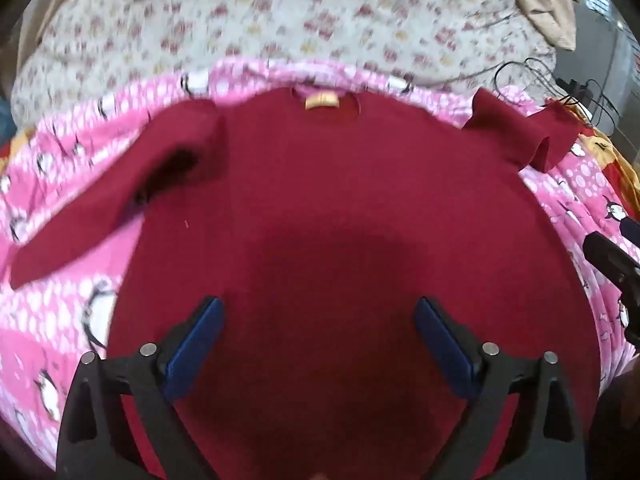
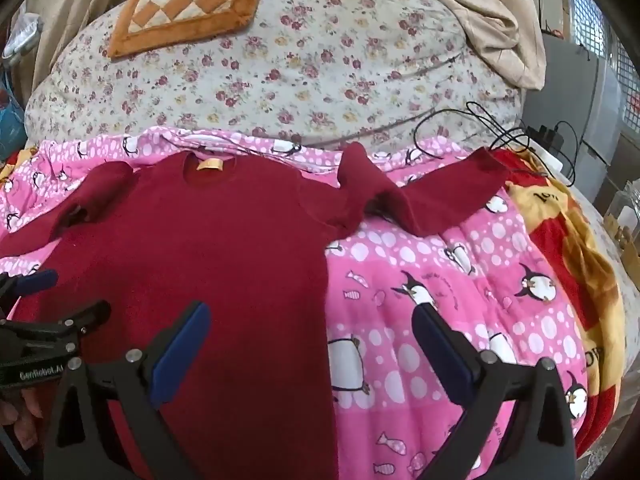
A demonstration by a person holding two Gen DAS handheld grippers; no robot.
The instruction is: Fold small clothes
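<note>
A dark red sweater (image 1: 320, 200) lies face up on a pink penguin blanket (image 2: 460, 280), with its tan neck label (image 2: 211, 165) at the far end. Its left sleeve (image 1: 100, 208) is creased and slants down to the left. The right sleeve (image 2: 420, 196) is bunched near the shoulder and reaches out to the right. My left gripper (image 1: 320, 312) hovers open above the sweater's lower body with nothing between its pads. My right gripper (image 2: 312, 312) is open too and straddles the sweater's right side edge. In the right wrist view my left gripper (image 2: 76, 292) shows at the left edge.
Beyond the blanket lies a floral quilt (image 2: 300, 72) with a checked orange cushion (image 2: 188, 4) on it. Black cables (image 2: 500, 128) trail at the right near the sleeve end. A yellow and red blanket (image 2: 568, 240) covers the bed's right edge. A beige cloth (image 2: 500, 12) hangs at the back right.
</note>
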